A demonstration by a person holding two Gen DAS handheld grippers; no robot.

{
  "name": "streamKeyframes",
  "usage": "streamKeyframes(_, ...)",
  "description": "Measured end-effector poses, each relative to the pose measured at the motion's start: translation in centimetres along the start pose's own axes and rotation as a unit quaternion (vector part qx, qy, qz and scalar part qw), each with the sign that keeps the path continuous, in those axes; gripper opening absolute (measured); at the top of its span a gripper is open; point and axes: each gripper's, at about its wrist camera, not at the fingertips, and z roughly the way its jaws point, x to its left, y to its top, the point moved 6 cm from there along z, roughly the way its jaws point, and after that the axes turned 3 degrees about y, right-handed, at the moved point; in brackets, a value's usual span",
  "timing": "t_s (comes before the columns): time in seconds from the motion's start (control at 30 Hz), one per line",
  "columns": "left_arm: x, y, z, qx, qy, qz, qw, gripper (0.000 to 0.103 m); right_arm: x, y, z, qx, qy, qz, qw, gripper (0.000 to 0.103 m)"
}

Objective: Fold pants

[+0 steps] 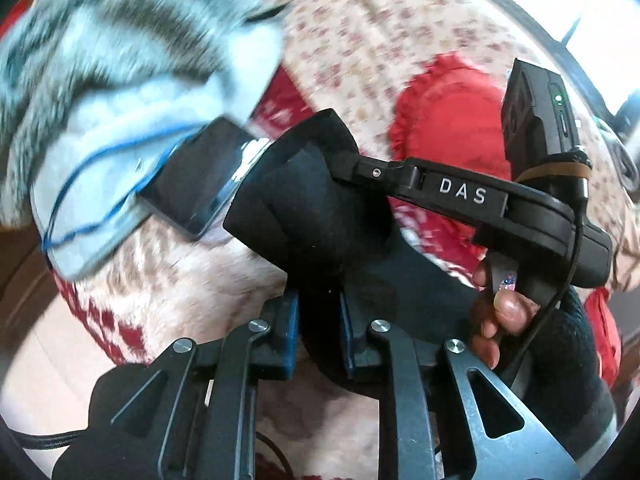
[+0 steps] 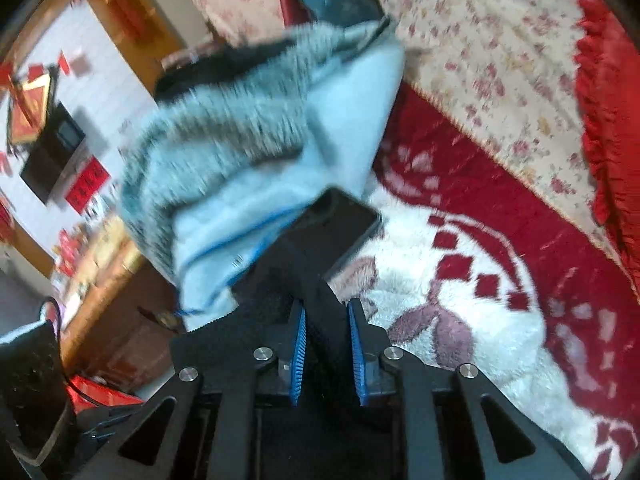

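The black pants (image 1: 312, 208) hang bunched between both grippers above the bed. My left gripper (image 1: 318, 320) is shut on a fold of the black pants, the cloth squeezed between its blue pads. My right gripper (image 2: 327, 340) is shut on another fold of the black pants (image 2: 304, 276); its body marked DAS (image 1: 460, 192) and the person's hand (image 1: 500, 312) show at the right of the left wrist view. How the rest of the pants hangs is hidden.
A light blue jacket with a grey fur trim (image 1: 112, 80) (image 2: 256, 152) lies just beyond the pants, with a black phone (image 1: 200, 176) (image 2: 340, 224) on its edge. Below is a red and white plush blanket (image 2: 460, 280) and a floral quilt (image 1: 380, 40). A red pillow (image 1: 444, 108) lies at the right.
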Motion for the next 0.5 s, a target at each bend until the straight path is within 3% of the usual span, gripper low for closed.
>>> streamKeyframes(0.23, -7.0, -1.0, -3.2, -0.032, -0.038, 0.086, 0.9951, 0.016, -1.2, -0.3, -9.4, -0.082, 0.010, 0.037, 0.996, 0.018)
streamKeyframes(0.4, -11.3, -2.9, -3.1, -0.019, -0.058, 0.133, 0.9892, 0.016, -3.1, -2.6, -14.6, -0.116, -0.002, 0.064, 0.991, 0.015)
streamKeyframes(0.43, -12.1, -3.4, -3.0, -0.013, -0.062, 0.144, 0.9876, 0.016, -3.6, -3.4, -15.8, -0.126, -0.006, 0.071, 0.989, 0.006)
streamKeyframes(0.5, -13.5, -4.7, -2.4, -0.001, -0.066, 0.166, 0.9839, 0.016, -4.9, -4.6, -17.4, -0.138, -0.010, 0.088, 0.986, 0.005)
